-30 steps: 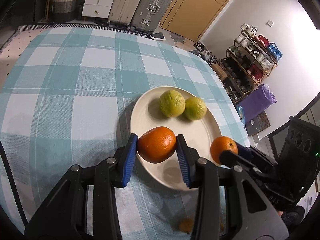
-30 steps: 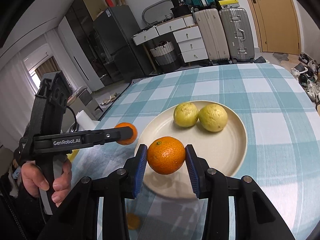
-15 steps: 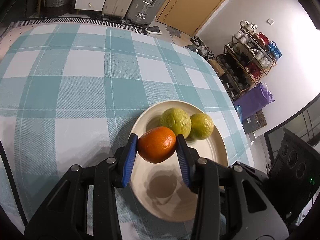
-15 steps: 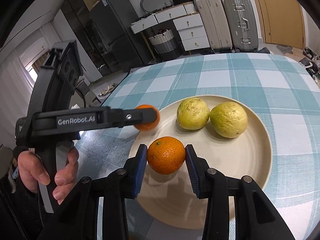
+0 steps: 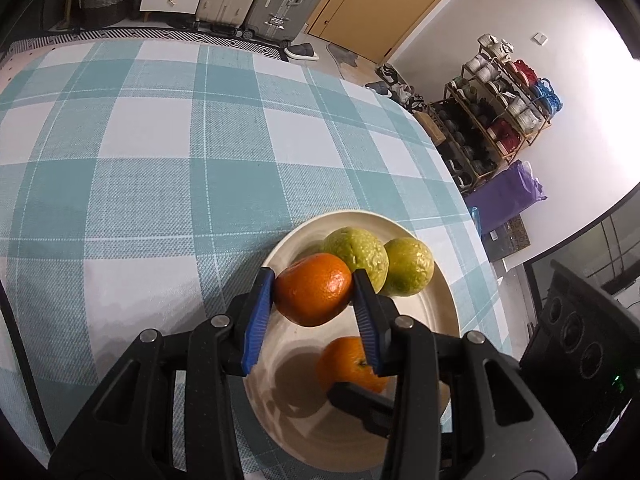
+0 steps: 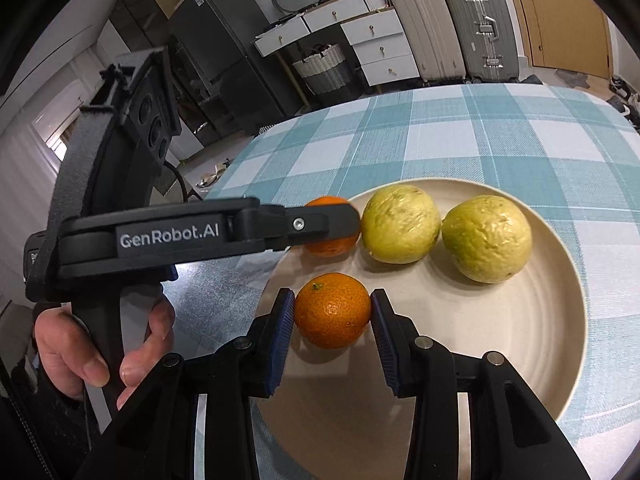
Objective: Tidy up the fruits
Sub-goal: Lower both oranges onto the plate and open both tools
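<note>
A cream plate [image 6: 560, 320] on the teal checked tablecloth [image 5: 160, 160] held two yellow-green fruits [image 6: 400, 229] side by side at its far side. The left gripper [image 5: 314, 290] pinched an orange [image 5: 314, 288] between its blue pads over the plate's left rim, right beside the nearer green fruit. The right gripper [image 6: 333, 312] pinched a second orange [image 6: 333, 310] over the plate's near half. A hand [image 6: 80, 344] gripped the left gripper's handle.

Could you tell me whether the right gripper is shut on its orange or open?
Shut on it. In the right wrist view, both blue pads of the right gripper press the sides of the orange, over the plate.
</note>
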